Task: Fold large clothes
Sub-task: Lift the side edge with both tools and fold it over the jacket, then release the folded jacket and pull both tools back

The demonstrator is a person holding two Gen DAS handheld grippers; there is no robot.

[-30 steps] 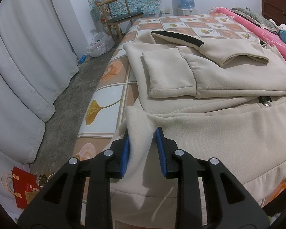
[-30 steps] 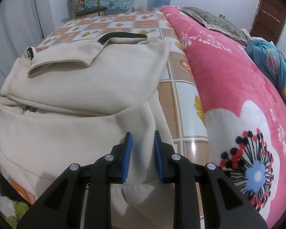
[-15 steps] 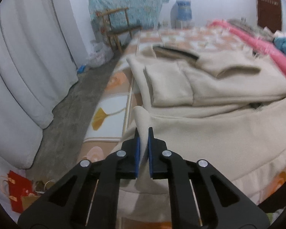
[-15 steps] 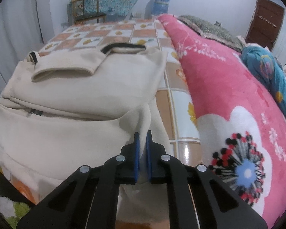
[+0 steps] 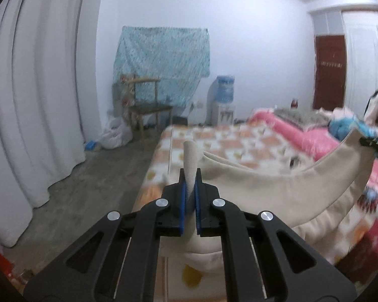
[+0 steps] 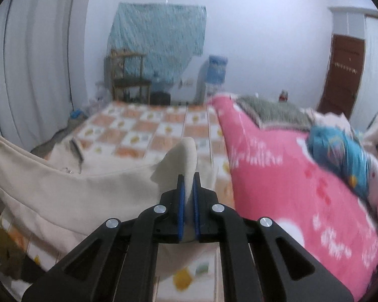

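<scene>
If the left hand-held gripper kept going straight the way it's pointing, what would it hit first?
Probably the checked bed cover, just past the cream garment pinched in the left hand-held gripper. Blur leaves the depth uncertain.

Open bed sheet point(image 6: 148, 128) ahead, pink blanket point(image 6: 289, 176) crowding right side

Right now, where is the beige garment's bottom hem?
The beige garment's hem hangs raised over the near end of the bed, strung between the left gripper and the right gripper, with the pink blanket on its right.
</scene>
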